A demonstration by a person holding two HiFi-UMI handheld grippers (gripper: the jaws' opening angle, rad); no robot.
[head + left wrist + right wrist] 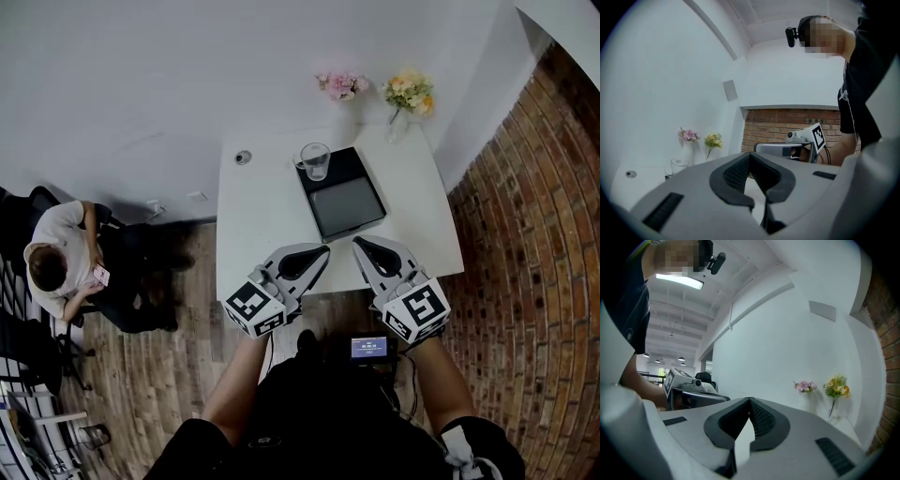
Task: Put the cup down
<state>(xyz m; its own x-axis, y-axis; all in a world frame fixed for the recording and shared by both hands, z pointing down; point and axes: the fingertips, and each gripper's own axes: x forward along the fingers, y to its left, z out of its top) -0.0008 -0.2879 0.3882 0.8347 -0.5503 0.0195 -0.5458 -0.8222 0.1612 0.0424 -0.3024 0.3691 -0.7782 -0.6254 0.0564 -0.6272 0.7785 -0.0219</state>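
Note:
A clear glass cup [316,161] stands upright at the far left corner of the black tray [349,206] on the white table [262,216]. No gripper touches it. In the left gripper view the cup [678,165] shows far off at the left. My left gripper [320,255] and right gripper [362,247] hover side by side over the table's near edge, well short of the cup. Both are shut with nothing between the jaws. The shut jaw tips meet in the left gripper view [750,158] and in the right gripper view [750,402].
Pink flowers [341,85] and yellow flowers [410,92] stand in vases at the table's far edge. A small round fitting [243,157] sits at the far left. A brick wall [534,234] runs along the right. A seated person [61,258] is at the left.

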